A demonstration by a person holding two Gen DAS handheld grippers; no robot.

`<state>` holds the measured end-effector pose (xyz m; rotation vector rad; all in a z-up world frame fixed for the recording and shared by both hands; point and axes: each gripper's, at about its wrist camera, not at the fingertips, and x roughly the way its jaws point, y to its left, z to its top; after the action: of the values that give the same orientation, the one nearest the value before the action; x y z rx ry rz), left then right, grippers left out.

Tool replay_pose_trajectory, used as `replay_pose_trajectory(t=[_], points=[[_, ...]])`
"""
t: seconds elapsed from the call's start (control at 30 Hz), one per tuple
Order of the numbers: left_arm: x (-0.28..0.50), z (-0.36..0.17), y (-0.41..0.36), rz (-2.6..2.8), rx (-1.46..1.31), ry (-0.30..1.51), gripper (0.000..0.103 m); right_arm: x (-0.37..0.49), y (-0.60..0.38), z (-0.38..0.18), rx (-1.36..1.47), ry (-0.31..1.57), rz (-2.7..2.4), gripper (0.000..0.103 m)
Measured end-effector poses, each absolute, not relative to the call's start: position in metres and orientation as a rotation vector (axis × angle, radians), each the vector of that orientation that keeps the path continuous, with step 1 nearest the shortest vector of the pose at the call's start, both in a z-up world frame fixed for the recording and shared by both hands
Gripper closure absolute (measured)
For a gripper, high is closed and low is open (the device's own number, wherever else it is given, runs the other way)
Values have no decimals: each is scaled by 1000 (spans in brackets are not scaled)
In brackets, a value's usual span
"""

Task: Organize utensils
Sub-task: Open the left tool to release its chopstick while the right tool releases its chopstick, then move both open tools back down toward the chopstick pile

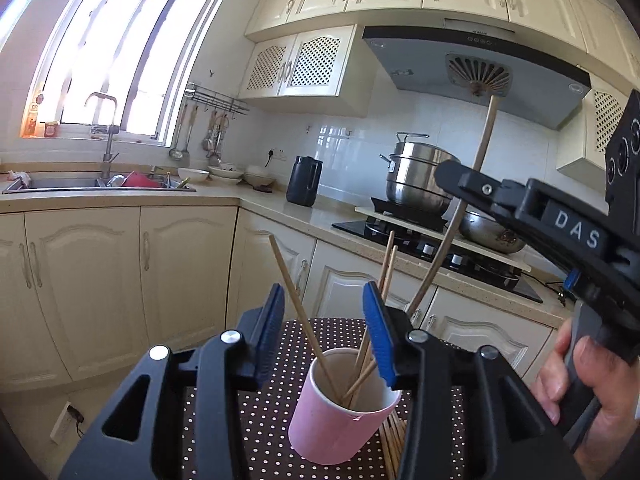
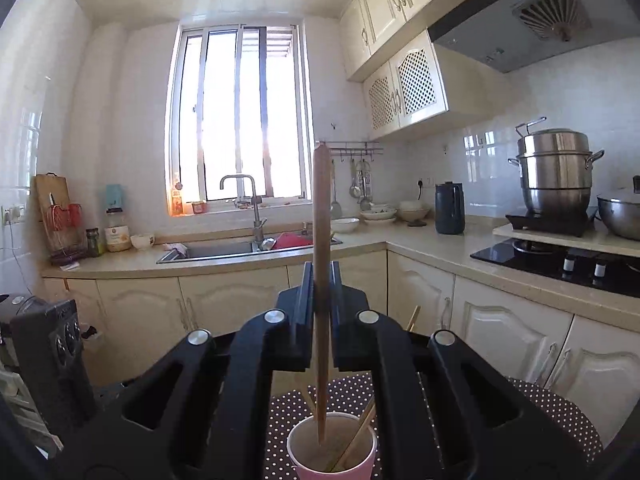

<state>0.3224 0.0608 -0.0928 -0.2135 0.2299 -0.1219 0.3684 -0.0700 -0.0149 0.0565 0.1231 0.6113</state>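
A pink paper cup point(image 1: 340, 412) stands on the brown polka-dot tablecloth point(image 1: 248, 420) and holds several wooden chopsticks point(image 1: 298, 308). My left gripper point(image 1: 323, 292) is open just above the cup, blue pads point(image 1: 272, 332) apart, with the standing chopsticks between them and not pinched. From the upper right, my right gripper point(image 1: 460, 184) is shut on one long chopstick point(image 1: 472, 208). In the right wrist view that chopstick point(image 2: 322, 220) stands upright in the right gripper point(image 2: 321, 280), its lower tip inside the cup point(image 2: 332, 456). More loose chopsticks point(image 1: 394, 436) lie on the cloth beside the cup.
A person's hand point(image 1: 580, 380) holds the right gripper's handle. Behind are cream cabinets, a sink point(image 2: 240, 250) under the window, a dark kettle point(image 2: 450, 208), and a stove point(image 2: 560, 260) with a steel steamer pot point(image 2: 556, 172) and a wok. The left gripper's body point(image 2: 52, 352) sits at the left.
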Motion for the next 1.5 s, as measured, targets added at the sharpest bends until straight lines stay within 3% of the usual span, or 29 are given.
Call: replay_pose_trajectory(t=[0.17, 0.23, 0.27, 0.3, 0.33, 0.7, 1.0, 1.5], points=[[327, -101, 60, -111, -204, 262, 62, 378, -71, -39, 71, 236, 618, 95], [327, -103, 58, -110, -196, 274, 62, 380, -72, -45, 87, 278, 606, 90], [327, -104, 57, -109, -194, 281, 62, 380, -74, -48, 95, 298, 597, 76], [326, -104, 56, -111, -192, 286, 62, 379, -77, -50, 103, 304, 592, 55], [325, -104, 54, -114, -187, 291, 62, 375, -80, -50, 105, 300, 584, 50], [299, -115, 33, -153, -108, 428, 62, 336, -125, -57, 91, 358, 518, 50], [288, -160, -9, -213, 34, 679, 57, 319, -151, -115, 43, 568, 451, 50], [297, -217, -41, -169, 211, 890, 56, 317, -157, -179, 2, 799, 390, 50]])
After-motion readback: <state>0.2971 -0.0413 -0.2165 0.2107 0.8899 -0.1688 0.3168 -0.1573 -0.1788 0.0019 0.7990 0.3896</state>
